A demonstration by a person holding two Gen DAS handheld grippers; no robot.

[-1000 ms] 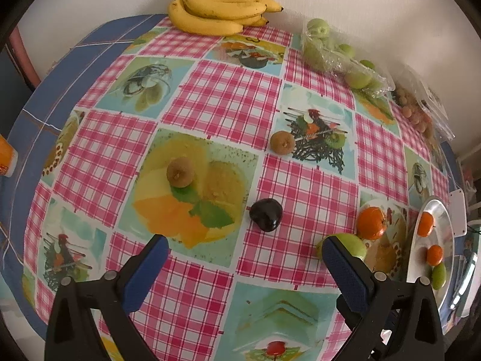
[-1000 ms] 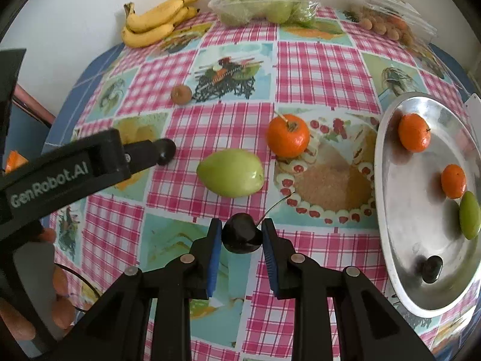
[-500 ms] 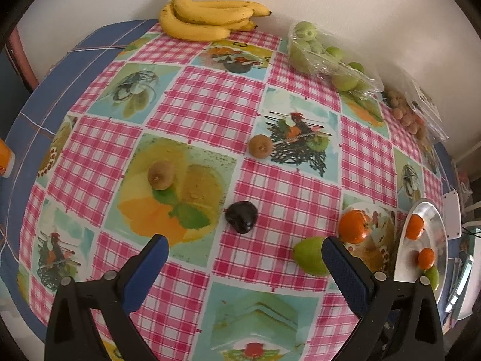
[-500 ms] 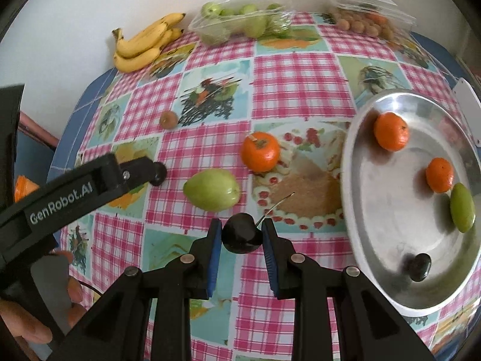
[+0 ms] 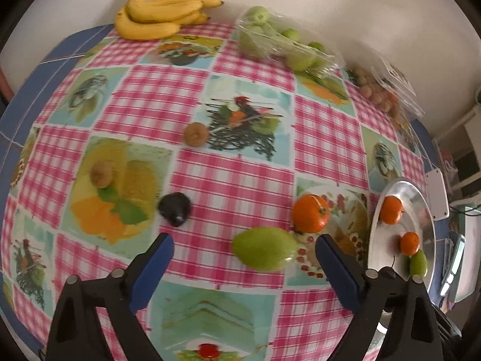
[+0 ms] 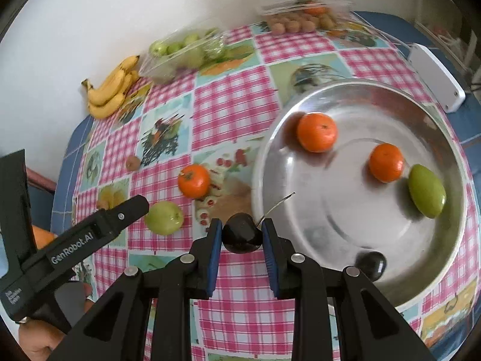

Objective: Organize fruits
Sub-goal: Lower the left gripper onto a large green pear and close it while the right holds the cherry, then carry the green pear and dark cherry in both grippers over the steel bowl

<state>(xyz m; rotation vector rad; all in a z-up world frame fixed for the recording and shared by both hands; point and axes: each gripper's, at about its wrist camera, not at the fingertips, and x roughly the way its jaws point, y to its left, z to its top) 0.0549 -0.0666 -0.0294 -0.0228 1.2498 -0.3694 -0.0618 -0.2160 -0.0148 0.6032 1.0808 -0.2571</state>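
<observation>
My right gripper (image 6: 242, 236) is shut on a dark cherry (image 6: 240, 234) with a thin stem, held just left of the metal plate's rim (image 6: 258, 162). The plate holds two tangerines (image 6: 316, 132), a green fruit (image 6: 426, 191) and another dark cherry (image 6: 371, 264). My left gripper (image 5: 245, 249) hangs above the checked tablecloth, its jaws closing, with a green fruit (image 5: 264, 252) lying on the cloth between them, untouched. A loose tangerine (image 5: 311, 213) sits just behind it. A dark cherry (image 5: 175, 208) lies to the left, with two brown kiwis (image 5: 102, 174) farther back.
Bananas (image 5: 159, 15) lie against the far wall. Beside them stand a clear bag of green fruit (image 5: 279, 42) and a plastic box of small brown fruit (image 5: 381, 90). A white box (image 6: 436, 76) sits behind the plate. A hand (image 6: 39, 340) grips the left tool.
Both grippers have moved to the right. The plate has grown larger in the right wrist view and the held cherry has reached its rim. The green fruit now lies between the left jaws.
</observation>
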